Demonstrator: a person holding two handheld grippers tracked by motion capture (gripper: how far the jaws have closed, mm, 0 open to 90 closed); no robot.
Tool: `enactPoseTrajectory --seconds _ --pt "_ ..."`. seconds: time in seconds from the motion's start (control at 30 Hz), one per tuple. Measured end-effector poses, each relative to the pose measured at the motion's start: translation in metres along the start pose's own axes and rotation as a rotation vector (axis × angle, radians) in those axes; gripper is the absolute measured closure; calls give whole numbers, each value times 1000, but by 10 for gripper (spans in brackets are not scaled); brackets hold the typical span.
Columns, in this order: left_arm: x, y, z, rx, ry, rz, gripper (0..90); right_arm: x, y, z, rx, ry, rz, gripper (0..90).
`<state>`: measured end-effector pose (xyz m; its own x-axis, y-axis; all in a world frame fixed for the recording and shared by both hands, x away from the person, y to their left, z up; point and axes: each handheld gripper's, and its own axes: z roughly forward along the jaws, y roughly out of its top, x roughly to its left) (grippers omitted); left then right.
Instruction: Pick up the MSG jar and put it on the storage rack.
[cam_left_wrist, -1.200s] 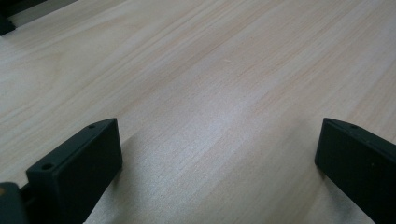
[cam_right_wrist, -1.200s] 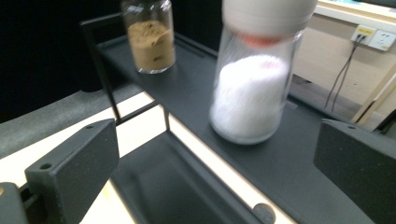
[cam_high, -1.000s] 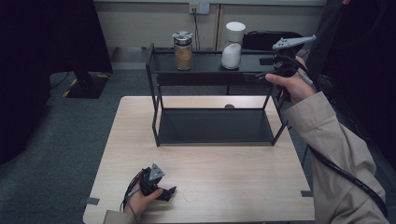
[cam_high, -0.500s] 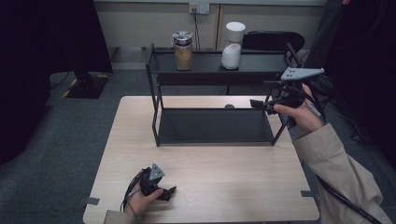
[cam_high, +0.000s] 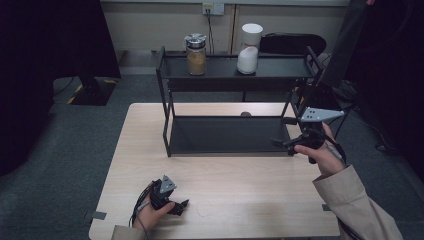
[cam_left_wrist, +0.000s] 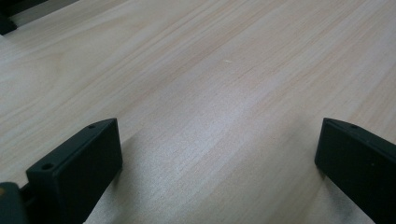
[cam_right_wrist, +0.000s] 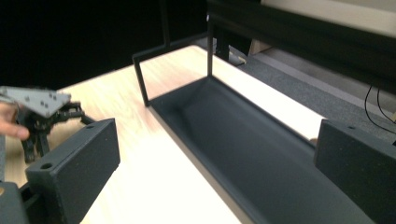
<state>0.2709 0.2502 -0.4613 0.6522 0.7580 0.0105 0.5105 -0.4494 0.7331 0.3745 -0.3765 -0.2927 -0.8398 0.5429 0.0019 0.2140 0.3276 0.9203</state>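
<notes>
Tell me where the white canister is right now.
In the high view, the white canister stands on the top shelf of the black rack, just right of the glass jar.

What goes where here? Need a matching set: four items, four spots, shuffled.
Items:
1. jar with brown contents
2. white container
3. left hand-held gripper
4. right hand-held gripper

Spots:
A. at the rack's right end, level with the lower shelf
B. on the table's near edge
C. top shelf, left of the other vessel
D. top shelf, right of the other vessel

Pairs: 1-C, 2-D, 3-B, 4-A
</notes>
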Motion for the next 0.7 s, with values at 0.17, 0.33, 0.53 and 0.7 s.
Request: enactPoseTrajectory --seconds 0.17,0.33,0.53,0.7 --pt "0 0 0 0 0 0 0 9 -24 4 14 12 -17 0" --pt "0 0 0 -1 0 0 0 18 -53 10 23 27 -18 0" --pt "0 0 0 0 0 0 0 28 -91 20 65 54 -6 0" --pt "0 0 0 -1 0 0 0 35 -119 28 102 60 21 0"
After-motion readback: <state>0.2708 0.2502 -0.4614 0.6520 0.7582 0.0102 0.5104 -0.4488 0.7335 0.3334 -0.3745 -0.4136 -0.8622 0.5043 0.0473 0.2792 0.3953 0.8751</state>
